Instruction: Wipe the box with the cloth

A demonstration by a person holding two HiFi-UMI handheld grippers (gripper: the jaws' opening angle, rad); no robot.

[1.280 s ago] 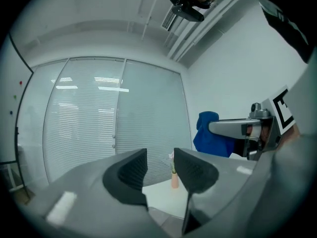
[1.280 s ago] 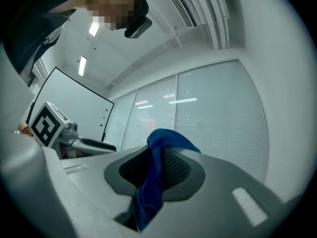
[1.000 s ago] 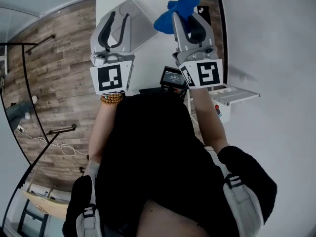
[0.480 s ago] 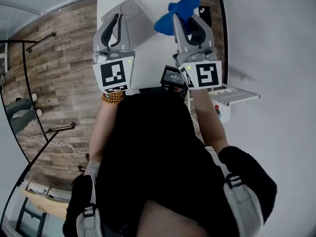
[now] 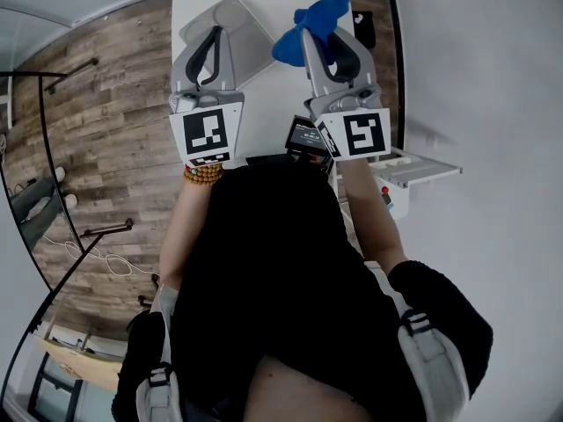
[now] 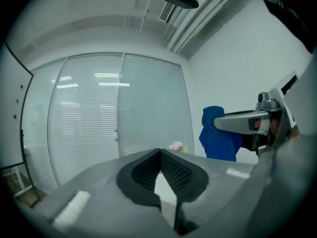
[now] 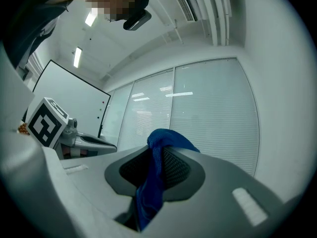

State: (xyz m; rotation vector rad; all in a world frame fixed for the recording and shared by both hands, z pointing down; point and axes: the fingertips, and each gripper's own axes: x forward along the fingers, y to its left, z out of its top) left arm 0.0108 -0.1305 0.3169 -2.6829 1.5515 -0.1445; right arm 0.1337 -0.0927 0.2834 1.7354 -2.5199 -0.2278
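A grey flat box [image 5: 253, 49] lies on the white table [image 5: 268, 104] in the head view. My left gripper [image 5: 216, 33] hovers over the box's left part, jaws shut with nothing between them; its tips [image 6: 159, 153] meet in its own view. To the right, my right gripper [image 5: 310, 26] is shut on a blue cloth [image 5: 317, 16], which bunches out past the tips. The cloth [image 7: 157, 148] hangs between the pads in the right gripper view and shows as a blue wad [image 6: 218, 140] from the left gripper. Both gripper cameras face a glass wall with blinds; the box is hidden there.
A black device with a small screen [image 5: 308, 135] sits at the table's near edge. A white rack [image 5: 415, 167] juts from the right wall. Wood floor and a black metal frame [image 5: 44, 121] lie to the left. Pink flowers [image 6: 177, 146] stand far off.
My left gripper has drifted slightly right and nearer over the box. The right gripper with the cloth has edged a little left. Both stay shut.
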